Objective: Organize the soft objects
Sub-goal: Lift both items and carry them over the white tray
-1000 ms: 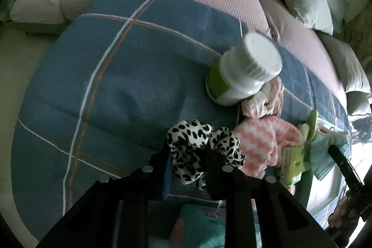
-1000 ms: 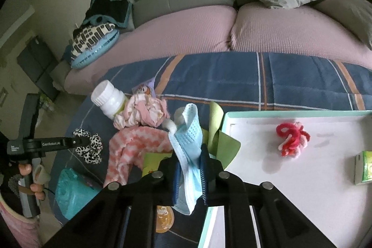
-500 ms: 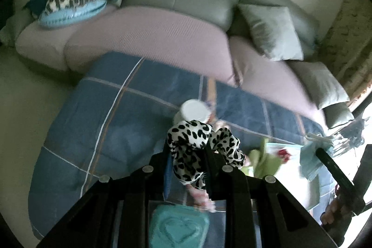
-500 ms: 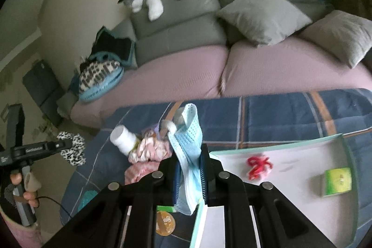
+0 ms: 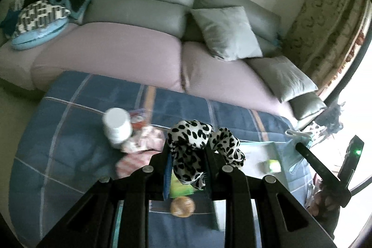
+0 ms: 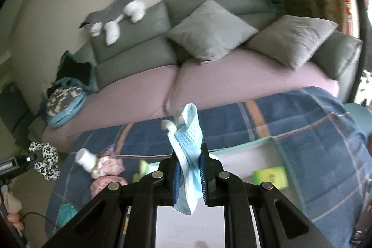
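My left gripper (image 5: 187, 155) is shut on a black-and-white spotted scrunchie (image 5: 197, 143), held high above the blue plaid blanket (image 5: 69, 143). The same scrunchie (image 6: 46, 159) shows at the far left of the right wrist view, in the left gripper (image 6: 34, 157). My right gripper (image 6: 189, 169) is shut on a light blue face mask (image 6: 188, 141), above the near edge of the white tray (image 6: 244, 155). In the left wrist view the mask (image 5: 296, 143) hangs at the right from the right gripper (image 5: 300, 147). Pink cloths (image 6: 107, 166) lie on the blanket beside a white bottle (image 6: 84, 158).
A green box (image 6: 269, 176) lies in the tray. A teal pouch (image 6: 66, 213) and a round orange item (image 5: 182, 207) rest on the blanket's near part. Behind stands a sofa with pink seat cushions (image 5: 111, 57), grey pillows (image 6: 209, 29) and a plush dog (image 6: 111, 20).
Both grippers rose and tilted upward with their loads, so the sofa back and wall now fill the upper views. The blanket items look smaller and lower. Both grips are unchanged.
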Available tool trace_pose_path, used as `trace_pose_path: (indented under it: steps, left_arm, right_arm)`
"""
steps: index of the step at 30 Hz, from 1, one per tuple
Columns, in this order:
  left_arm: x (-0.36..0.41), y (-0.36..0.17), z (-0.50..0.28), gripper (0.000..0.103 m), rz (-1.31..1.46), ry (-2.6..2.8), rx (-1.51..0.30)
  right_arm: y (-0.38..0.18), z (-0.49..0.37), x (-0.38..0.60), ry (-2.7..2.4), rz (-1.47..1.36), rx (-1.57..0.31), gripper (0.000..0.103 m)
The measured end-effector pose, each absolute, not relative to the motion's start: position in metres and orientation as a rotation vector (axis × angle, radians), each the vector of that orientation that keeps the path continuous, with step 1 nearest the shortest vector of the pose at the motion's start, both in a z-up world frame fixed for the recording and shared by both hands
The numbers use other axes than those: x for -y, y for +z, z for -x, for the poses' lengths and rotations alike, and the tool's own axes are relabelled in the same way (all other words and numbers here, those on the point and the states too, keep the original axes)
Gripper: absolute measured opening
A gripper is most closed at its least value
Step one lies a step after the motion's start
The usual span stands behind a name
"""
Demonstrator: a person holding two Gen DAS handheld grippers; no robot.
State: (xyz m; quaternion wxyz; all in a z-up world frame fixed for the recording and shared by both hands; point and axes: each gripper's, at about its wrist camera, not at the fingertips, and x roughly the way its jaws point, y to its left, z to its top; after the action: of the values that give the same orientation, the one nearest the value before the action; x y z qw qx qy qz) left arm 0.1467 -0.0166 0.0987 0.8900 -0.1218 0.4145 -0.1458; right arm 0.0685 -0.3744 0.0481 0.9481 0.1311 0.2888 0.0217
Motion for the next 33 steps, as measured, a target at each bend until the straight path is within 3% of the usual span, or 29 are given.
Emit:
trace_pose_path:
  steps: [20,33]
  left_arm:
    - [0.153,0.086,-0.156,0.024,0.192,-0.496,-0.919]
    - [0.2,0.05,-0.166,0.024,0.175,-0.531,-0.976]
  right_arm:
    - [0.037,-0.027,0.495,-0.315,-0.37,-0.641,0.015]
    - [0.019,-0.031,0.507,-0.372,-0.374,-0.733,0.015]
